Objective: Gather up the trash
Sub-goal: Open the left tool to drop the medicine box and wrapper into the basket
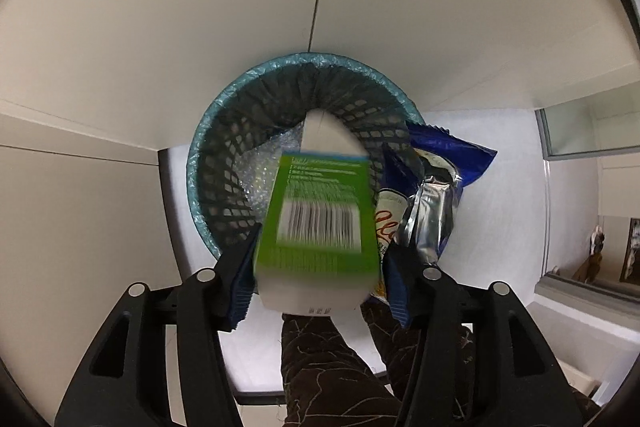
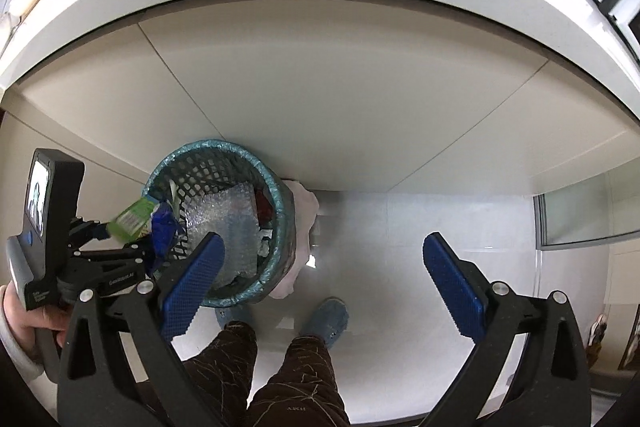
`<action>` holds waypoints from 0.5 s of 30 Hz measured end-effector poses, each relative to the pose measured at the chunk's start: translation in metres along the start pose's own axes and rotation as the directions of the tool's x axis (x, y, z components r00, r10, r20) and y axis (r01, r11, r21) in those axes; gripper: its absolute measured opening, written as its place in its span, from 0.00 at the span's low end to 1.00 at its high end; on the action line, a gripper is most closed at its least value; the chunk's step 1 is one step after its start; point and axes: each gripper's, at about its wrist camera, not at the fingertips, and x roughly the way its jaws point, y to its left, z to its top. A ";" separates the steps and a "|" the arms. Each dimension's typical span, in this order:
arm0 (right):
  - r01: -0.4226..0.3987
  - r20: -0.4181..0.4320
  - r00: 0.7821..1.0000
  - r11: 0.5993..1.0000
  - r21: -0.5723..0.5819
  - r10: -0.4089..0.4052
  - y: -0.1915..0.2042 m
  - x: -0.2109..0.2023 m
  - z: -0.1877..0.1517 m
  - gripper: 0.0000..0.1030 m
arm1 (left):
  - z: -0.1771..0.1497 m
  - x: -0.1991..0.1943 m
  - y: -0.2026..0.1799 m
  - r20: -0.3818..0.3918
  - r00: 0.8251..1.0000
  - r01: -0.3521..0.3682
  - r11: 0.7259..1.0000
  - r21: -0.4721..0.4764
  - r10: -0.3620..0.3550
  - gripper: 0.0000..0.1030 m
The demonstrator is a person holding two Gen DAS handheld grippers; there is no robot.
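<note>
Wastebasket, mesh, teal-lined: bubble wrap inside. Left gripper clamps green carton above; right gripper wide, empty.

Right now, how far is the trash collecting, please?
Done: bubble wrap and other scraps already lie in the bin. In hand: the left gripper holds a green carton with a blue snack bag over the bin. The right gripper is open, empty. Left: dropping both.
</note>
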 end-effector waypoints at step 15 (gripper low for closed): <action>-0.013 -0.008 1.000 0.998 -0.063 0.013 0.004 0.007 -0.002 0.93 | 0.002 0.017 0.012 0.015 1.000 -0.010 0.996 -0.084 0.011 0.94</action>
